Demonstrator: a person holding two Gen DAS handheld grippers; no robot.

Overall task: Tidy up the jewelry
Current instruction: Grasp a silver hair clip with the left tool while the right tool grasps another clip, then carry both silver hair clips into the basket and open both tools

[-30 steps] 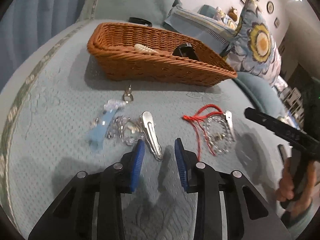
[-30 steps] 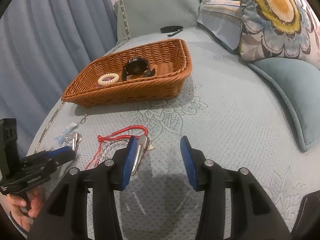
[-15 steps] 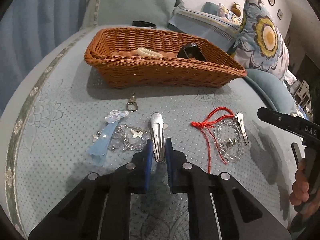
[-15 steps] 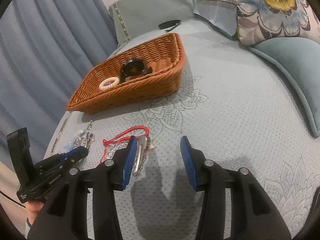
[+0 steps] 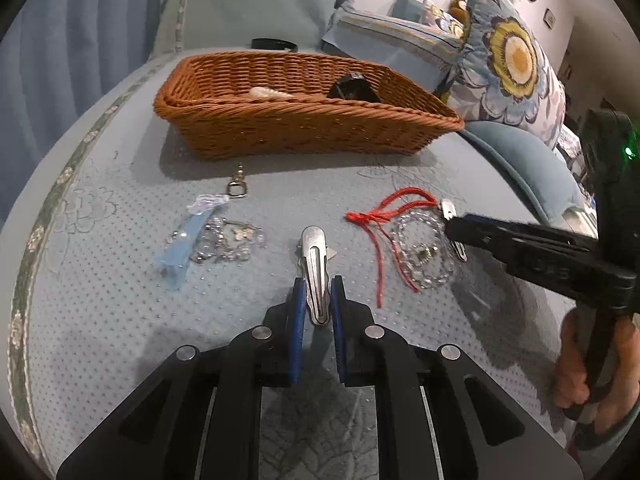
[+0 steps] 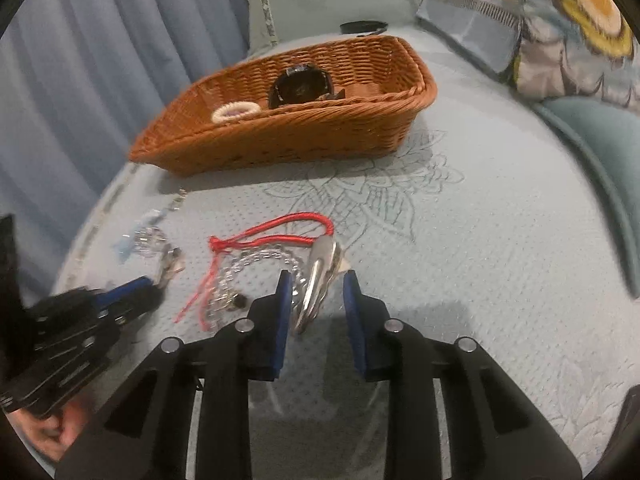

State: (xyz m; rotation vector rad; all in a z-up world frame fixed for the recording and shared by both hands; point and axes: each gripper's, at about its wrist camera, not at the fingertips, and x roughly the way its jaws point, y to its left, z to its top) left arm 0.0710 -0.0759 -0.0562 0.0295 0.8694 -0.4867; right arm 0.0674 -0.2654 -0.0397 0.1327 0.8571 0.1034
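Observation:
My left gripper [image 5: 317, 300] is shut on a silver hair clip [image 5: 314, 264] and holds it just above the bedspread. My right gripper [image 6: 318, 300] is open, its jaws straddling a second silver hair clip [image 6: 320, 280] that lies beside a clear bead bracelet [image 6: 256, 268] and a red cord [image 6: 276, 232]. The wicker basket [image 5: 296, 120] stands behind, holding a cream bracelet [image 6: 234, 111] and a black watch [image 6: 302, 86]. The right gripper also shows in the left wrist view [image 5: 456, 226], over the bead bracelet [image 5: 424, 252].
A pale blue pendant with a crystal chain [image 5: 212, 240] and a small metal clasp [image 5: 238, 186] lie left of the held clip. Floral pillows [image 5: 516, 64] and a teal bolster [image 5: 524, 160] line the right side. A black band [image 5: 274, 43] lies behind the basket.
My left gripper closed on the silver hair clip and pulled it away from the crystal chain. My right gripper moved forward and its jaws now straddle the second clip.

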